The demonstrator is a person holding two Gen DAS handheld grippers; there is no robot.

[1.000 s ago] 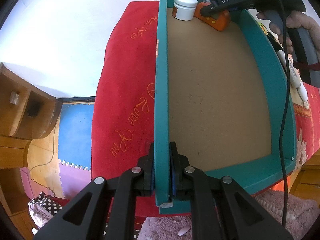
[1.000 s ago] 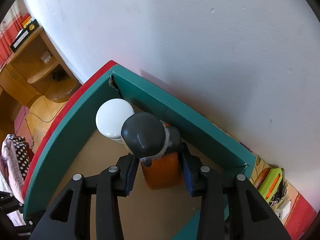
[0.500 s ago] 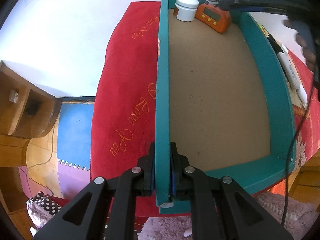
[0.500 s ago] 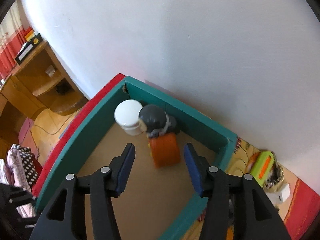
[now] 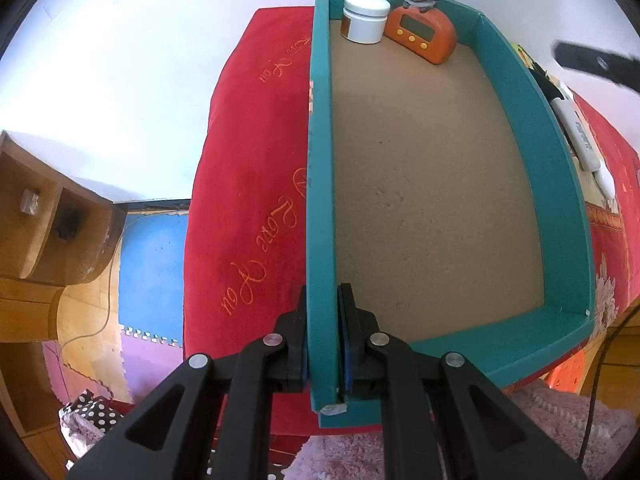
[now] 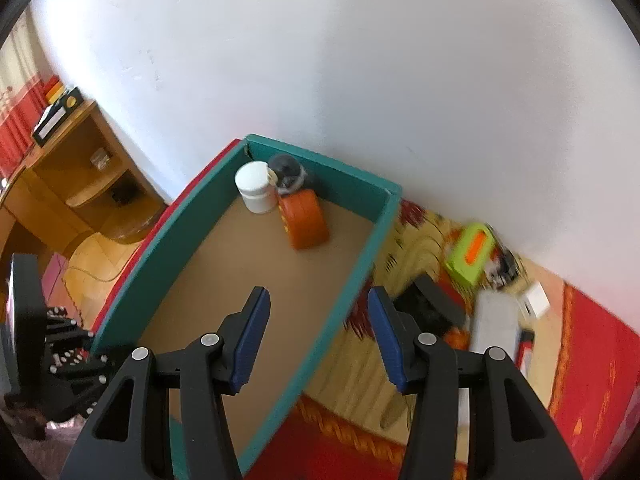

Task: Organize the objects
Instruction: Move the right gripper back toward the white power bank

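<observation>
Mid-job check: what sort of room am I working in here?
Probably a lived-in room at home, perhaps a bedroom. A red embroidered cloth covers the surface under the teal box, a wooden corner shelf stands by the wall, and coloured foam floor mats show below.

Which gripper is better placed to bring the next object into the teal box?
The right gripper: it is open, empty and above the box edge, near the loose items such as the green object. The left gripper is clamped on the teal box wall.

red cloth (image 5: 248, 168) | wooden shelf (image 6: 92, 184) | foam floor mats (image 5: 154, 264) | white wall (image 6: 360, 60)
</observation>
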